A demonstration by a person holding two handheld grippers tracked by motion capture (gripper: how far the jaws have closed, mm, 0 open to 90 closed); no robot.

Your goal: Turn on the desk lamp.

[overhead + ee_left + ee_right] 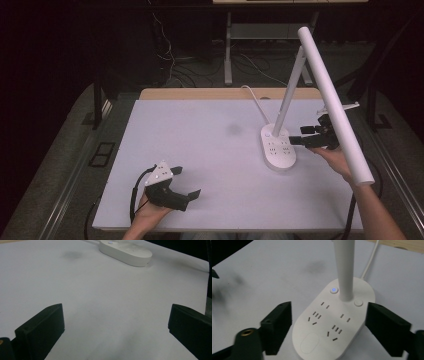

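1. High view: a white desk lamp with a socket base (278,148) is standing on the right half of the counter (200,150), its slanted stem carrying a long tube head (335,105) out over the right edge. The right gripper (296,140) is lying level at the base's right side, likely lining up to grasp it. The left gripper (187,182) is resting low near the front edge, well apart from the lamp, seemingly waiting.
2. Left gripper view: its jaws are standing wide apart with nothing between them but bare counter; the base (125,251) is sitting far ahead.
3. Right gripper view: its jaws are bracketing the base (334,322) on both sides, partly open and not pressing on it; a blue light (333,290) is glowing beside the stem (343,267).
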